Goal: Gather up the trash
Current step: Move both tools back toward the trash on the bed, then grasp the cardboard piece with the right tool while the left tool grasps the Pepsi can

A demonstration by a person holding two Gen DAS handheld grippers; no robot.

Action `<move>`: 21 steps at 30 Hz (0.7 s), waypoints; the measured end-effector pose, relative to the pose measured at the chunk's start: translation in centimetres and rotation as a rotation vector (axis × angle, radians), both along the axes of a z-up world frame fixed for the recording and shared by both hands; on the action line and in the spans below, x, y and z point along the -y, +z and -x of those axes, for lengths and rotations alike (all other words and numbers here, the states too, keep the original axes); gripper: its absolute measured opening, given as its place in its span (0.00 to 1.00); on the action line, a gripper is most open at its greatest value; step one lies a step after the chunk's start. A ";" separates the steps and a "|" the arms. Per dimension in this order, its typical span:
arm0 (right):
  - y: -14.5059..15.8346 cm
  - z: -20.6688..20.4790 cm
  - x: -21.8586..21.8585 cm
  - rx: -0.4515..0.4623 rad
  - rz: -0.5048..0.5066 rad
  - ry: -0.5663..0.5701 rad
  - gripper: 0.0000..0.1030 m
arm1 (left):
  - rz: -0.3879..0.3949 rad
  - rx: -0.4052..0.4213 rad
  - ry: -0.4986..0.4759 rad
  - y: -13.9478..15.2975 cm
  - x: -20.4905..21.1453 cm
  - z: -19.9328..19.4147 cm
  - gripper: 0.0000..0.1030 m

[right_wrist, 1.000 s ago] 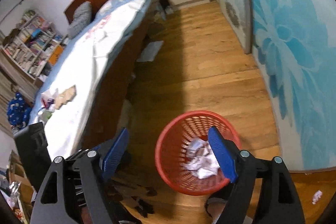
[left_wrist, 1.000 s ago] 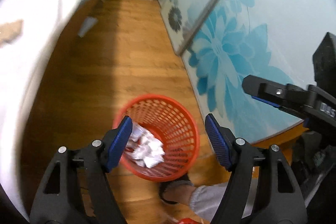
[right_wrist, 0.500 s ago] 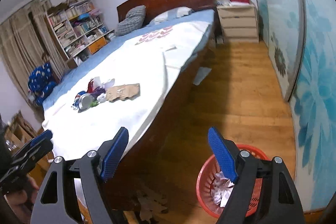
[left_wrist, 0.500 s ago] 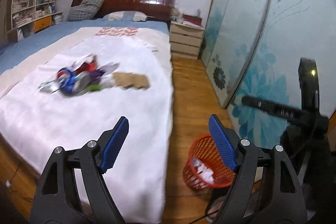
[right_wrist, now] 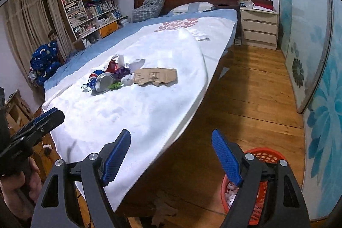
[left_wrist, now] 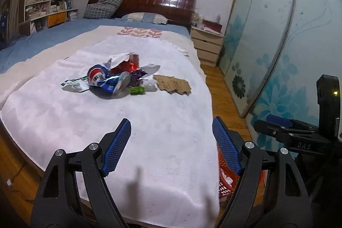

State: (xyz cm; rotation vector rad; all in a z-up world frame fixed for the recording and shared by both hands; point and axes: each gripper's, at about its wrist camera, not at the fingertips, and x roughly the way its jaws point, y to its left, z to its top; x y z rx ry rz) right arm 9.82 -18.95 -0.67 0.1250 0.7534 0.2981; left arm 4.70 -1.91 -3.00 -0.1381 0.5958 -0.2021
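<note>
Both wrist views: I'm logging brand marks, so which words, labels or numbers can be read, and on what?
"DAS": on the right gripper body, left wrist view.
Crushed blue can: logo unreadable.
Cardboard piece: printed marks too small.
Green-and-white wrapper: print blurred.
Books on the bookshelf: spines too small.

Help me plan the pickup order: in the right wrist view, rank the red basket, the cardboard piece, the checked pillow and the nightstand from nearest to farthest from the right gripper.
From the right gripper:
1. Red basket, on the floor just under its right finger.
2. Cardboard piece, mid-bed on the white cover.
3. Nightstand and checked pillow, both at the headboard end; too close to call.
</note>
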 end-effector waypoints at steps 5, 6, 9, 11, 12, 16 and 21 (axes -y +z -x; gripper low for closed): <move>-0.8 -0.7 -1.4 -0.019 0.003 0.029 0.77 | -0.011 -0.016 0.026 -0.1 -1.6 0.2 0.76; -1.0 -0.8 -1.8 -0.023 0.002 0.039 0.78 | -0.014 -0.015 0.031 0.0 -1.8 0.3 0.76; -1.0 -1.6 -2.5 -0.012 0.005 0.075 0.82 | 0.012 -0.007 0.069 0.3 -3.4 0.6 0.76; -0.6 -2.6 -3.4 0.014 0.004 0.124 0.84 | 0.043 -0.011 0.096 0.4 -4.4 0.5 0.76; -0.3 -3.3 -4.0 0.037 0.023 0.153 0.87 | 0.052 -0.009 0.104 0.5 -4.8 0.5 0.76; 0.4 -6.2 -6.4 0.100 0.103 0.229 0.91 | 0.068 0.002 0.124 0.9 -6.2 0.3 0.76; -1.2 -12.9 -11.4 0.124 0.261 0.348 0.91 | 0.120 -0.017 0.179 0.1 -8.0 -0.3 0.76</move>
